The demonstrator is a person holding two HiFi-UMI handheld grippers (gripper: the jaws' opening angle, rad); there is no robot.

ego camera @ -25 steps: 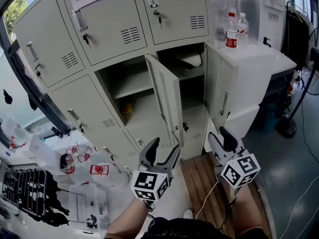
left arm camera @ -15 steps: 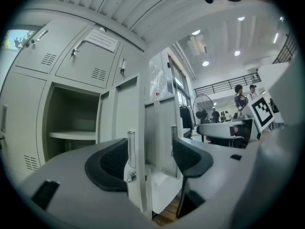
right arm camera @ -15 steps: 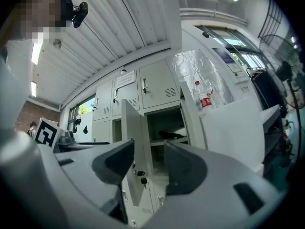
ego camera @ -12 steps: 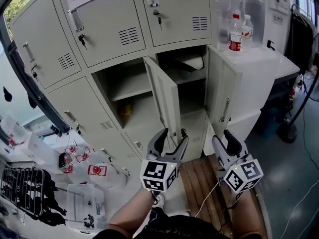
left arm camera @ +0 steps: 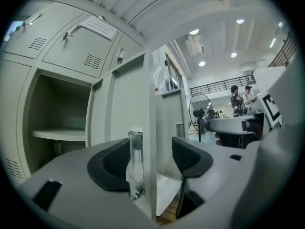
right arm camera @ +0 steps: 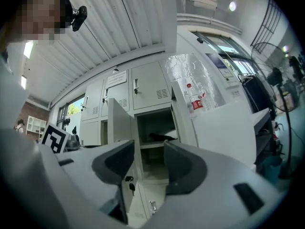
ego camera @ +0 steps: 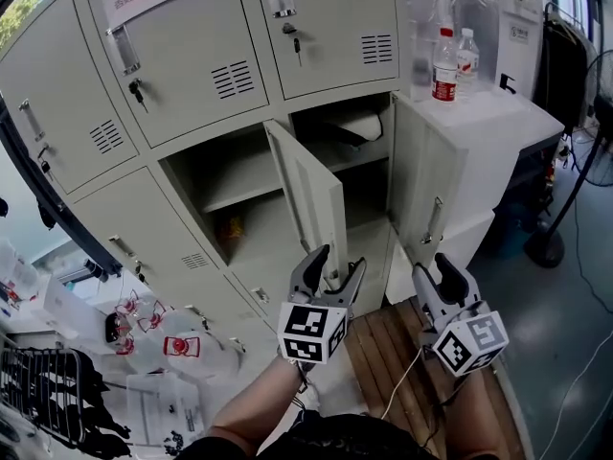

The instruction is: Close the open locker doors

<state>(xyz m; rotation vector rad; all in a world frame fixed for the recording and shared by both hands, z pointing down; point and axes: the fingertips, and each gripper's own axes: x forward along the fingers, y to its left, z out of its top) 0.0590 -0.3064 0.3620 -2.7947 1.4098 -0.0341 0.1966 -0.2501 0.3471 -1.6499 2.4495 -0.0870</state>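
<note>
Here, the left gripper (ego camera: 335, 260) sits at the free edge of the centre door (ego camera: 311, 195), which stands swung out from the lockers (ego camera: 192, 56) at a steep angle. The right door (ego camera: 421, 175) is also open, well apart from the right gripper (ego camera: 434, 264).

Risks, as judged from this pose:
- The door edge is thin and smooth. A push given with the jaws only loosely about it could let the edge slide out, leaving the door half shut.
- The handle (left arm camera: 136, 159) stands just beside the left pad (left arm camera: 112, 163). A sideways sweep could snag on it and twist the gripper.
- If the jaws ride the edge all the way home, the inner jaw could be pinched between door and frame (ego camera: 225, 142).
- A hard swing could bounce the door back off its frame.

Left gripper: jaws spread wide, with the door edge and handle standing between them. Whether either pad actually touches the metal cannot be told; no squeeze shows.

Right gripper: jaws spread, nothing between them. It hangs low in front of the right compartment (ego camera: 369, 195), aimed at the lockers, touching nothing.

Both doors remain to be shut.
</note>
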